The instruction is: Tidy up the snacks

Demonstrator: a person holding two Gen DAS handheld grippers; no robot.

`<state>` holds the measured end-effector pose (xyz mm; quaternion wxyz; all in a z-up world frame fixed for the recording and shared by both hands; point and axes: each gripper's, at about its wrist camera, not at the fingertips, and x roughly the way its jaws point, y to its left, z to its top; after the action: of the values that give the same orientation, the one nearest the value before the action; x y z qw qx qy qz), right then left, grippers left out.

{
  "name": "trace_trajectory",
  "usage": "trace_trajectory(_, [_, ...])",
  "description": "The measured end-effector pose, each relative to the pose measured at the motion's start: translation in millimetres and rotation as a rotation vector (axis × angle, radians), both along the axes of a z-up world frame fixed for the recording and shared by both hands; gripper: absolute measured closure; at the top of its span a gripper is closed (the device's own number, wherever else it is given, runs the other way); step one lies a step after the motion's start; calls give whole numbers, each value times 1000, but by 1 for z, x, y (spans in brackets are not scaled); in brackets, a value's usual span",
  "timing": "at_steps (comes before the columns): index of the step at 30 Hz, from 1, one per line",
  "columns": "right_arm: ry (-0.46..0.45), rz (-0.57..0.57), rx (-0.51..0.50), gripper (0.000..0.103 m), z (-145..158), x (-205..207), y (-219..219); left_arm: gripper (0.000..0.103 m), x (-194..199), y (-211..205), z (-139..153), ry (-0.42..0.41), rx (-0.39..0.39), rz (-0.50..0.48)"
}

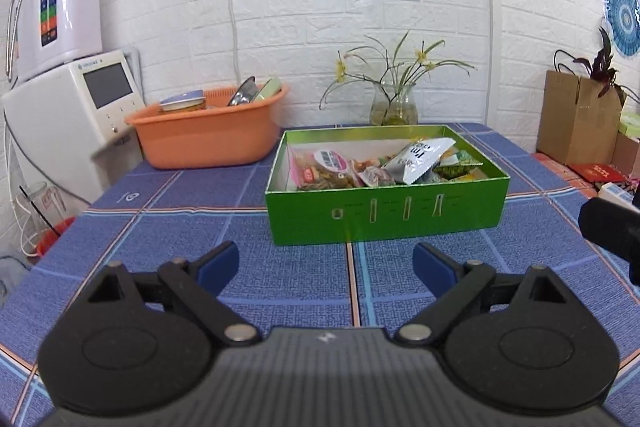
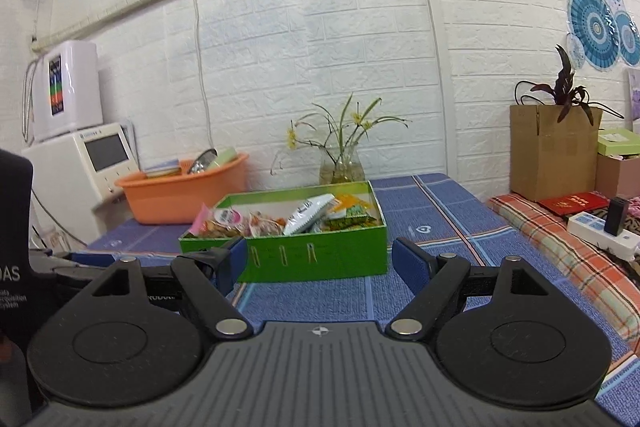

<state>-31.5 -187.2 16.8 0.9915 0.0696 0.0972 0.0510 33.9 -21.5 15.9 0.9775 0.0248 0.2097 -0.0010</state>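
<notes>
Now, green box [image 1: 384, 219] w/ snack packets [image 1: 352, 171], orange basin [image 1: 204, 143] w/ dishes, both tongs [image 1: 326, 263] [image 2: 316, 259] apart, empty.

My work surface is a table [image 1: 168, 227] covered with a blue checked cloth. Directly on it I have a green box [image 1: 384, 219] holding snack packets [image 1: 420, 159] (open top), an orange basin [image 1: 204, 139] at the back left corner, and a glass vase [image 1: 394, 109] behind the box, against the wall.
</notes>
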Motion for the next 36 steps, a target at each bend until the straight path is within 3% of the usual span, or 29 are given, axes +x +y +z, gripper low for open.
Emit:
trace_trajectory(15, [-63, -13, -91, 0, 4, -21, 11, 9, -27, -20, -2, -16, 39, -59])
trace_trajectory(25, [-76, -9, -85, 0, 6, -28, 12, 9, -33, -10, 2, -23, 5, -24])
trace_trajectory(36, [-89, -9, -78, 0, 6, -33, 10, 9, -39, -10, 5, -29, 17, -20])
